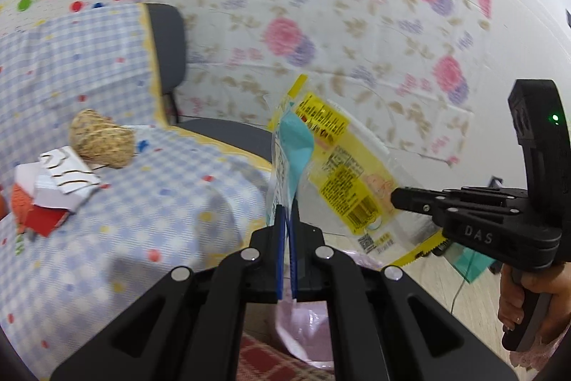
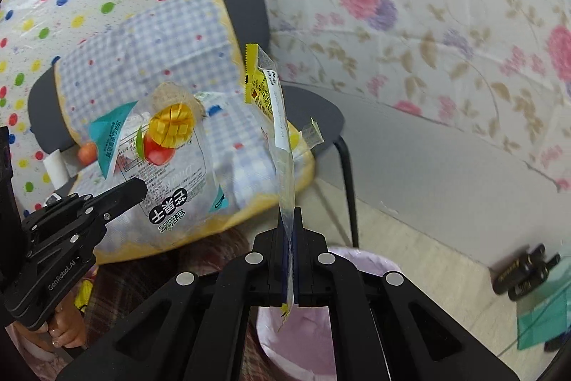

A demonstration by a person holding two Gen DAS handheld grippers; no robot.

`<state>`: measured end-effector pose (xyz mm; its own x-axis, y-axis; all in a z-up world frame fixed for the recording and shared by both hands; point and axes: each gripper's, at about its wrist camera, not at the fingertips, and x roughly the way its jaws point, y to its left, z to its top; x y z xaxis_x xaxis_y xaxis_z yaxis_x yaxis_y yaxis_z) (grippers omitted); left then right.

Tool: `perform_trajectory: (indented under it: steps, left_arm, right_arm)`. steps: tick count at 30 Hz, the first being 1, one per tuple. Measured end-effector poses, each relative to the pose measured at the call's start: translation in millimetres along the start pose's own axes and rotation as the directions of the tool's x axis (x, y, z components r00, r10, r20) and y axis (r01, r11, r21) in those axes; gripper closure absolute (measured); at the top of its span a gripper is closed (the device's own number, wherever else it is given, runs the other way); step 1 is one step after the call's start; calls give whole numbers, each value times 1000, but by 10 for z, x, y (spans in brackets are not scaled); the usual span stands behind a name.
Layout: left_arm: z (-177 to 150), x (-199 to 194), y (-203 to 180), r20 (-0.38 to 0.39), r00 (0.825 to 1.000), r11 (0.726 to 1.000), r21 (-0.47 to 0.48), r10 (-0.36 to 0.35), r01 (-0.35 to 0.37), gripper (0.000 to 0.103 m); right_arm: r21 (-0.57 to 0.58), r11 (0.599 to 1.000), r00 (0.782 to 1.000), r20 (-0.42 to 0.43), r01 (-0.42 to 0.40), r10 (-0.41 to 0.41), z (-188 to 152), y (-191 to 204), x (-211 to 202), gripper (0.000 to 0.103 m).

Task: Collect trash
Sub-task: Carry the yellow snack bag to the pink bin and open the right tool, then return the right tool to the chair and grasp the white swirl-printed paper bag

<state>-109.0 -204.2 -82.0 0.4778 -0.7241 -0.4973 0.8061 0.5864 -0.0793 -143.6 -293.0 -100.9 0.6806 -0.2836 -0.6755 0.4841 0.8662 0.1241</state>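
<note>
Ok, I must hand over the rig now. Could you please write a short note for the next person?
Left tongs: shut on the mango bag.
Right tongs: shut on the yellow wrapper.
Both pieces seem to hang over the pink-lined bin; neither is dropped yet.
Left to do: release both into the bin, then probably fetch the red-and-white carton lying on the checked chair cover.

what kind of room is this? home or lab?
Probably a home-style room staged for recording. A chair draped in a checked cloth carries litter, patterned plastic sheets hang behind it, and a bin lined with a pink bag stands on the floor below.
</note>
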Motion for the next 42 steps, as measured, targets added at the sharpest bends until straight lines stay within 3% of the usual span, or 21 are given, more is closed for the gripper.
perform_trajectory:
  steps: [8,20,22,24,25,26,35,42]
  left_arm:
    - [-235,316,-343,-75,993,995,38,-89,92,103]
    - [-349,749,-465,-211,969,989,41,-131,142,101]
    - [-356,793,-452,-226,966,990,34,-128,139,94]
    - [-354,815,-422,-233,964,991,24,-124,133,59]
    - [-359,805,-405,-229,965,991,19,-128,136,57]
    - [-357,798,-386,-226,966,991,19,-123,130,57]
    - [-216,573,-32,-174,985,1000,0,-8,8,57]
    - [-147,460,324,-161,982,994,-27,96,-102,57]
  right_arm:
    - [65,994,995,-55,89,-86,-364,-372,-10,100]
    - [116,982,978,-165,151,-131,-621,-666,234,95]
    - [112,980,973,-183,165,-143,-643,-681,300,91]
    - [109,980,971,-192,168,-145,-651,-688,347,79]
    - [106,979,969,-195,175,-152,-653,-683,362,75]
    - [100,978,968,-193,181,-159,-651,-667,366,70]
    - [108,985,986,-117,133,-120,-415,-585,301,70]
    - [84,995,995,-84,59,-52,-117,-368,477,66]
